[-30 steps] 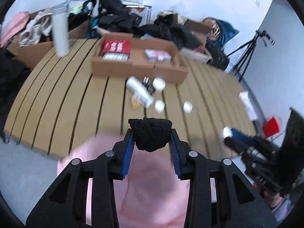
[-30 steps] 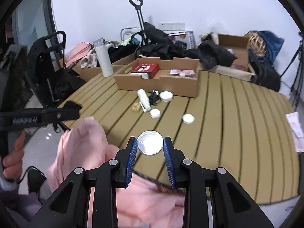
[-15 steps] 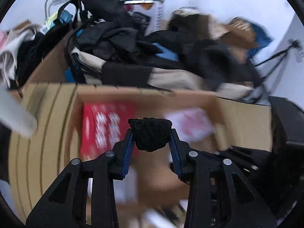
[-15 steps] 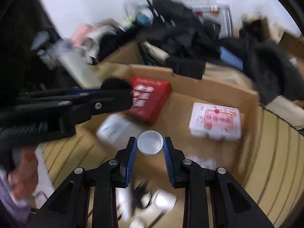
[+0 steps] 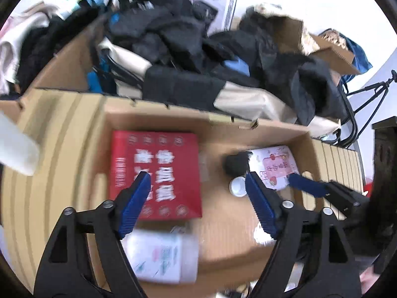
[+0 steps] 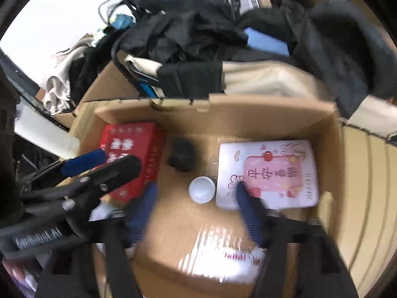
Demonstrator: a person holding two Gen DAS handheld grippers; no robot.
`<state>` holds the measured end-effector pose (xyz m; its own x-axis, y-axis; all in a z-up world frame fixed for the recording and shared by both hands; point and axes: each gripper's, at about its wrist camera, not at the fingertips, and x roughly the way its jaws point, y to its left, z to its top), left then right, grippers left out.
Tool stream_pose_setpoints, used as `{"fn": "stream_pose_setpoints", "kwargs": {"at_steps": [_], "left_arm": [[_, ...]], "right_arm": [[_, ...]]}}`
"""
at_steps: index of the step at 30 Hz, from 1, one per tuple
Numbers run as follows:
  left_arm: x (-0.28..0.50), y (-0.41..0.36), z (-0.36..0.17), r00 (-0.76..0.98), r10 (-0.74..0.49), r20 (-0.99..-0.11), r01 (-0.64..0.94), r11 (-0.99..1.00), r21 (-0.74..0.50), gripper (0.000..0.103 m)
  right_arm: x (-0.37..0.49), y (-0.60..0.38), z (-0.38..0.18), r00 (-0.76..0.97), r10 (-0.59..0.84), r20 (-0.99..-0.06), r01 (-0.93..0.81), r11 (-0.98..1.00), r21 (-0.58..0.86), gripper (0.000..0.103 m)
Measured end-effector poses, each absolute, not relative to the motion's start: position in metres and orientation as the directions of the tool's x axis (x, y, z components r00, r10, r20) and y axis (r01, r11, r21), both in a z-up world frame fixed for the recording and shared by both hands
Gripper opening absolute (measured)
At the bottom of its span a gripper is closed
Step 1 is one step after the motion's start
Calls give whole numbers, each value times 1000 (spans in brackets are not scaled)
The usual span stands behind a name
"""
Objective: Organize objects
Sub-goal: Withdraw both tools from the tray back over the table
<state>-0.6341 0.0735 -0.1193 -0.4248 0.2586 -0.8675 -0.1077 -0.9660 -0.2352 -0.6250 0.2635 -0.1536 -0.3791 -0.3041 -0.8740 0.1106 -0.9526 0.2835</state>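
Both grippers hang over an open cardboard box (image 5: pixel 223 124) (image 6: pixel 248 109). My left gripper (image 5: pixel 197 178) is opening, with nothing between its blue pads. A black bundle (image 5: pixel 235 165) (image 6: pixel 181 157) lies loose on the box floor, just left of a pink-and-white flat box (image 5: pixel 275 166) (image 6: pixel 270 173). My right gripper (image 6: pixel 193 191) is opening too; its blurred jaws stand apart. The small white lid (image 6: pixel 202 190) (image 5: pixel 238 186) rests free on the cardboard between them. A red box (image 5: pixel 156 173) (image 6: pixel 134 159) lies at the left of the carton.
A white pack (image 5: pixel 161 258) lies near the carton's front wall. Dark clothes and bags (image 5: pixel 198 49) pile up behind the box. A white bottle (image 5: pixel 15 149) stands on the slatted wooden table (image 5: pixel 49 173) at left. A tripod (image 5: pixel 367 92) stands at right.
Both grippers swung from the table's near edge to over the carton, then opened. The black bundle left the left gripper and the white lid left the right; both now lie in the box.
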Motion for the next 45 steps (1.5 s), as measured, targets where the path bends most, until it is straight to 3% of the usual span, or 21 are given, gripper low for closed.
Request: {"fn": "stream_pose_setpoints", "kwargs": {"at_steps": [7, 13, 17, 25, 30, 33, 37, 45], "left_arm": [[-573, 42, -30, -470, 158, -868, -90, -987, -131, 94], [-490, 25, 27, -511, 137, -849, -112, -989, -93, 98], [-401, 22, 46, -588, 141, -796, -173, -984, -46, 99], [-216, 23, 38, -714, 212, -668, -204, -975, -92, 103], [-128, 29, -6, -775, 80, -628, -133, -990, 38, 103], [-123, 42, -22, -719, 94, -689, -213, -973, 89, 103], [-119, 37, -5, -790, 82, -607, -148, -987, 59, 103], [-147, 20, -41, -741, 16, -671, -61, -997, 43, 103]], "right_arm": [[-569, 272, -50, -467, -255, -847, 122, -967, 224, 75], [-487, 269, 26, -547, -223, -807, 155, -974, 164, 75], [-414, 272, 44, -592, -266, -761, 203, -963, 179, 75], [-243, 263, 33, -726, -248, -641, 257, -963, 81, 75], [-146, 251, -6, -800, -176, -573, 210, -978, 7, 81], [-114, 241, -38, -781, -213, -587, 239, -970, 33, 81], [-109, 240, -58, -749, -198, -633, 232, -972, 30, 81], [-117, 249, -77, -735, -181, -654, 187, -980, 61, 81]]}}
